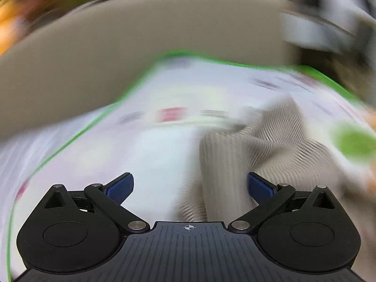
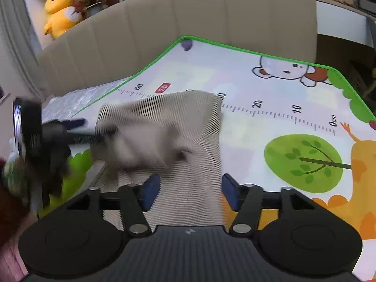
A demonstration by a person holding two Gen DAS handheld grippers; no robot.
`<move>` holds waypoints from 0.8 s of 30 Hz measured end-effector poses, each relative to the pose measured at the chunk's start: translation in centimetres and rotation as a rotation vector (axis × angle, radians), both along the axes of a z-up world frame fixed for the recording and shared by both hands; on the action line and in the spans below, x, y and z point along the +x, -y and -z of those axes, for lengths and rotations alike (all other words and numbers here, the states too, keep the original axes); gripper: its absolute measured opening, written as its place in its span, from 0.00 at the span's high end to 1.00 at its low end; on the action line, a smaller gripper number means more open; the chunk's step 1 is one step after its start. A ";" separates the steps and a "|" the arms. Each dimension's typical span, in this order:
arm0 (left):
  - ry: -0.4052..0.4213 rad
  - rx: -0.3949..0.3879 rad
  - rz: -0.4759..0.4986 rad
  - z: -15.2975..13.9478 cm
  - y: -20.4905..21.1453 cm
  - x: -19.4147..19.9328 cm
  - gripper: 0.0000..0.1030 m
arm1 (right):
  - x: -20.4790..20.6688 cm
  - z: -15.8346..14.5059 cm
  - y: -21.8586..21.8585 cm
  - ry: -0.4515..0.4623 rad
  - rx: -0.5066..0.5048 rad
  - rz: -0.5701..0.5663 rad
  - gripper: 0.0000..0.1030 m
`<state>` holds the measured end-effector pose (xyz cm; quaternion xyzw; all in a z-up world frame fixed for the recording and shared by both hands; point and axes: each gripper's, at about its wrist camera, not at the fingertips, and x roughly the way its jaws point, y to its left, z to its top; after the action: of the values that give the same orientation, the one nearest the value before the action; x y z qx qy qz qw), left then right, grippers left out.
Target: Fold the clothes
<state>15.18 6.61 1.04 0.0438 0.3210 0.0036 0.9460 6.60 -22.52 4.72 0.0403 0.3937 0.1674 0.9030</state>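
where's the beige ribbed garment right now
In the right wrist view the beige ribbed garment lies on the play mat, left of the printed green tree, directly ahead of the open right gripper.

Bare mat (image 2: 270, 127) lies right of the garment (image 2: 188, 127); sofa back (image 2: 211, 16) blocks beyond.

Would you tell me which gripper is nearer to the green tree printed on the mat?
Right. The right gripper hangs over the ribbed garment beside the tree; the left gripper is at the garment's far side.
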 end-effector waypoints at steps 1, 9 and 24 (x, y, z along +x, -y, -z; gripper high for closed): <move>0.003 -0.012 -0.092 -0.2 -1.9 0.4 0.00 | 0.0 0.3 -0.2 0.002 0.001 -0.007 0.41; 0.025 -0.243 -0.197 -1.4 -7.1 -0.9 0.00 | 3.0 2.1 -4.5 0.017 0.049 -0.023 0.41; 0.126 0.061 0.290 -0.6 3.2 -4.1 0.00 | 13.3 6.0 -6.9 -0.178 0.316 0.203 0.86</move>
<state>11.06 3.41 1.68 0.1181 0.2512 -0.1206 0.9531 19.92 -15.58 -1.23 0.2355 0.4349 0.1310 0.8592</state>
